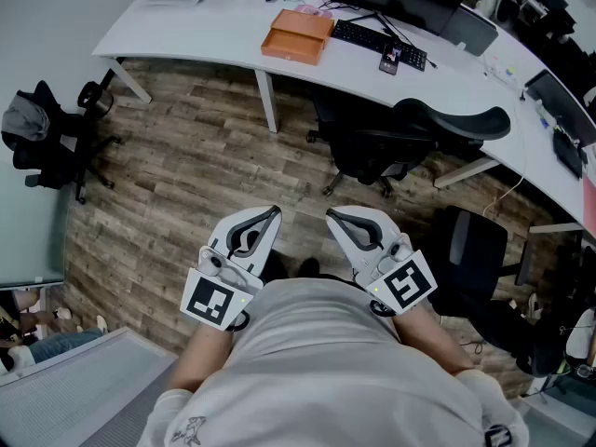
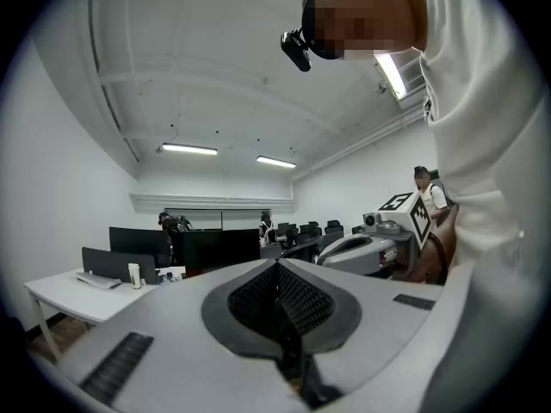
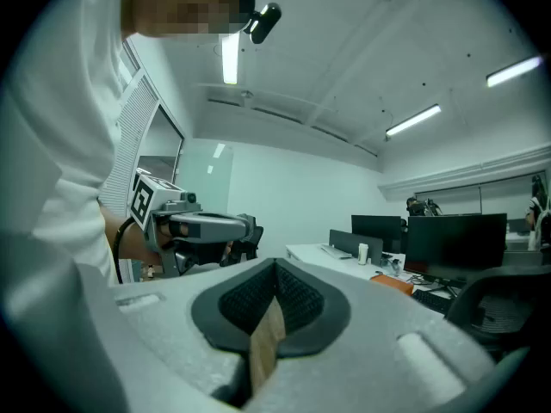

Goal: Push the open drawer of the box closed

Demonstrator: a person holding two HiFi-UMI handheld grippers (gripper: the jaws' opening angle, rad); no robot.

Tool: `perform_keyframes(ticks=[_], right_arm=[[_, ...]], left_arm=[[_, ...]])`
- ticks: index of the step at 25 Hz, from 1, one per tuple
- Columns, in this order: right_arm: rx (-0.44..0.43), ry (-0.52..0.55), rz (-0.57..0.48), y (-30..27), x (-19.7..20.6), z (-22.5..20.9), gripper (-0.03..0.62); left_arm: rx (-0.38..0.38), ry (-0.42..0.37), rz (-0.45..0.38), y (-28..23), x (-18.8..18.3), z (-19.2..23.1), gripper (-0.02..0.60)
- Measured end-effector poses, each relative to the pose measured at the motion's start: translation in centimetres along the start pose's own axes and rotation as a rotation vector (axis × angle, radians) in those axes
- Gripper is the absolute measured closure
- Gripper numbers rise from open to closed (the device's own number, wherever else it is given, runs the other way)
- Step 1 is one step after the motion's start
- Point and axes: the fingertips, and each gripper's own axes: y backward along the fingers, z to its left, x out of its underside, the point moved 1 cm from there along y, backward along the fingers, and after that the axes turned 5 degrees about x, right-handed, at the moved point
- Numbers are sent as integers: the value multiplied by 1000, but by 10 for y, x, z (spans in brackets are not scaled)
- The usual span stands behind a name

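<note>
The orange box [image 1: 298, 33] lies on the white counter [image 1: 186, 28], near the counter's front edge and just left of the black keyboard [image 1: 377, 42]. From the right gripper view it is only a small orange shape on that same counter. At this range I cannot tell whether its drawer stands out.

Both tools are well apart from the counter, held close to the person's body over the wooden floor [image 1: 186, 166]. They point toward the counter, about level, with their tips near each other but not touching.

The left tool [image 1: 272, 214] is narrow, its ribbed pads [image 2: 258, 295] pressed together with nothing between them. The right tool [image 1: 332, 216] is closed the same way and holds nothing.

A black chair [image 1: 410, 133] stands between the right tool and the counter.
</note>
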Motion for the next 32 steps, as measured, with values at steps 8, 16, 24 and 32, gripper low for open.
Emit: perform_keyframes(ticks=[8,16,24,32], right_arm=[[3,0,7,-11,1,0,592],[12,-14,14,-41,2,-3,591],[8,-6,43,-105,0,-2,591],[18,23,31,-193,-24,8,591]], left_arm=[[4,9,0,2,5,11,583],[6,32,2,6,11,39,583],[5,59,-5,24,22,104,583],[15,42,-19,58,13,194,583]])
